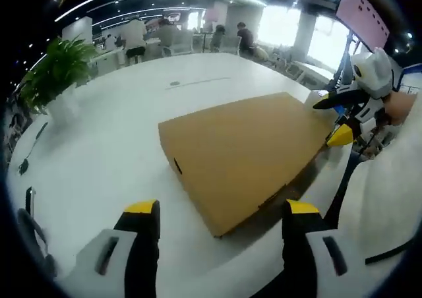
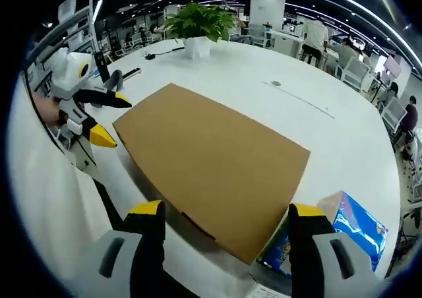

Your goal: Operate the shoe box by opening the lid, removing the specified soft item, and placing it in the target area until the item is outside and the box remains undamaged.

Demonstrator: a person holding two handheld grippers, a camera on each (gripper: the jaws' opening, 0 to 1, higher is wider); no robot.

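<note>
I see the shoe box [image 1: 237, 156] [image 2: 211, 156] lying flat on the white counter [image 1: 119, 140] [image 2: 310, 107], lid shut, between my two tongs. It is plain brown cardboard, matte and smooth, a broad low rectangle with crisp edges; a small dark slot marks the side wall facing my left tongs, and a tab notch shows on the front edge. The counter is glossy and white, with a thin seam line and a small round fitting farther back.

My left tongs [image 1: 221, 222] stand open, yellow-tipped black jaws on white bodies, spread wide just short of the box's near corner and holding nothing. My right tongs [image 2: 227, 222] are also open and empty, jaws apart over the box's near edge. In each view I see the other tongs at the box's far side, jaws parted near the cardboard edge; I cannot tell whether they touch it.

A blue printed packet [image 2: 346, 235], shiny like plastic film, lies just beside the box's corner by my right jaw. A leafy green plant [image 1: 56, 74] [image 2: 198, 24] in a white pot stands well back on the counter, with a dark cable [image 1: 30, 153] lying near it. People [image 1: 135, 37] sit at desks far behind.
</note>
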